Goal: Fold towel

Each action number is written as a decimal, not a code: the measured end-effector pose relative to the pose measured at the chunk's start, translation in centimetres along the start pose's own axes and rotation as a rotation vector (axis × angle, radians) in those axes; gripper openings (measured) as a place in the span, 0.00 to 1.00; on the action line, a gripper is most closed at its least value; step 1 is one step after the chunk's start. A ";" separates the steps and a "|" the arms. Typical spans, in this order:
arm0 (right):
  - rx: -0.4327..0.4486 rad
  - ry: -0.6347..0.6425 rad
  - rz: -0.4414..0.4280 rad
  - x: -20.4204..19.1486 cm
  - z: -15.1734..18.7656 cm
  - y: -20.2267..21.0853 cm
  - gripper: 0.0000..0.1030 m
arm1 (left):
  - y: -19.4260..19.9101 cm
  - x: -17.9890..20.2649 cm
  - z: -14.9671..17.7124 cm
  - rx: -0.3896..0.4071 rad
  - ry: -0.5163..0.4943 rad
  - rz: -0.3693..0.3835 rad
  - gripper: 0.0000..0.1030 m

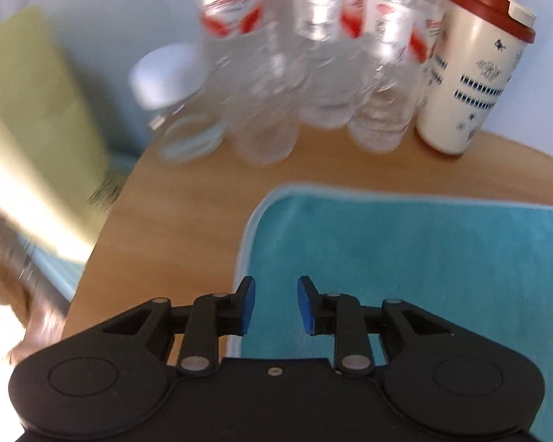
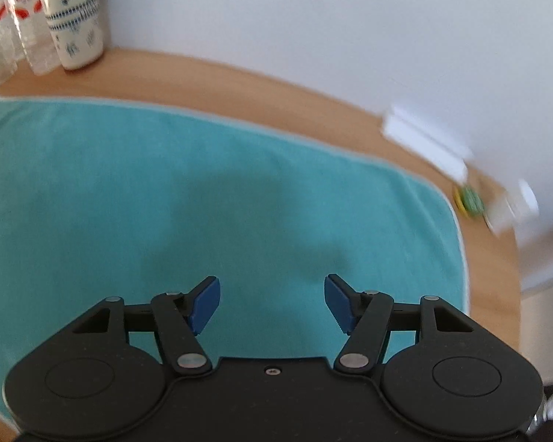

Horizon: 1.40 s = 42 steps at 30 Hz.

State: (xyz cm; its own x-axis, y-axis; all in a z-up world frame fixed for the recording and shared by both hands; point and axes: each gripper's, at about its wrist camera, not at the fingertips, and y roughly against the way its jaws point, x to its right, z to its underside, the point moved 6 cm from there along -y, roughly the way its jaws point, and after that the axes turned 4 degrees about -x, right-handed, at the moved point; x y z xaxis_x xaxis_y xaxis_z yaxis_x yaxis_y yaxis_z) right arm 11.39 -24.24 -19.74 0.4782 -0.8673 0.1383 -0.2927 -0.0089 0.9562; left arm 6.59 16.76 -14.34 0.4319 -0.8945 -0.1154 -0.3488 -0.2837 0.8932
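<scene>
In the left wrist view, the left gripper (image 1: 275,304) hangs over the near left corner area of the towel (image 1: 424,258), its blue-padded jaws a small way apart with nothing between them. The left pad sits about over the towel's pale left hem, the right pad over the teal cloth. The towel lies flat on the wooden table (image 1: 177,221), spreading to the right. At the far edge stand blurred water bottles (image 1: 313,66) and, right of them, a cup (image 1: 472,73) with a red lid. In the right wrist view, the right gripper (image 2: 272,304) hangs over the towel (image 2: 202,184) with its jaws wide apart and empty. The cloth spreads ahead and to the left; its rounded right corner lies just right of the gripper. The cup (image 2: 75,18) stands far left on the table (image 2: 313,99).
</scene>
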 end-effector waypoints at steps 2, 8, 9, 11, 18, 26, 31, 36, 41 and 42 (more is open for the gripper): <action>-0.018 -0.025 0.007 0.4 1.4 0.4 0.66 | -1.2 0.6 -1.3 0.007 -0.020 -0.001 0.25; -0.052 -0.098 0.012 0.5 4.1 0.5 0.66 | -3.9 1.6 -3.5 0.001 -0.072 0.008 0.32; -0.071 -0.105 0.019 0.3 4.3 0.2 0.66 | -4.2 1.9 -3.7 0.001 -0.088 0.004 0.31; -0.075 -0.110 0.026 -0.1 4.5 0.3 0.65 | -4.4 2.5 -3.9 0.009 -0.126 0.002 0.31; -0.104 -0.184 0.038 -1.1 5.0 0.1 0.66 | -5.2 3.7 -5.7 0.028 -0.239 -0.065 0.31; -0.112 -0.253 0.037 -1.8 6.2 0.5 0.66 | -6.0 4.6 -6.4 0.058 -0.310 -0.095 0.31; -0.101 -0.230 0.097 -1.8 7.0 1.3 0.66 | -5.9 4.2 -6.2 0.010 -0.276 -0.073 0.32; -0.086 -0.302 0.153 -0.4 9.4 3.0 0.66 | -4.2 4.9 -5.2 -0.015 -0.288 -0.065 0.32; -0.080 -0.349 0.152 0.2 11.6 3.5 0.66 | -3.0 6.5 -3.7 -0.010 -0.348 -0.077 0.42; -0.077 -0.345 0.146 0.1 11.8 3.6 0.66 | -2.9 6.4 -3.3 -0.012 -0.348 -0.091 0.43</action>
State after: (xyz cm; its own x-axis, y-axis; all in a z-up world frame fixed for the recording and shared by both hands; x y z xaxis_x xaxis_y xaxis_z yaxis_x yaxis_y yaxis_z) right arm 0.61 -30.21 -19.31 0.1255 -0.9733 0.1924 -0.2682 0.1535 0.9511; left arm 13.08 13.02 -16.18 0.1511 -0.9306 -0.3335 -0.3112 -0.3650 0.8774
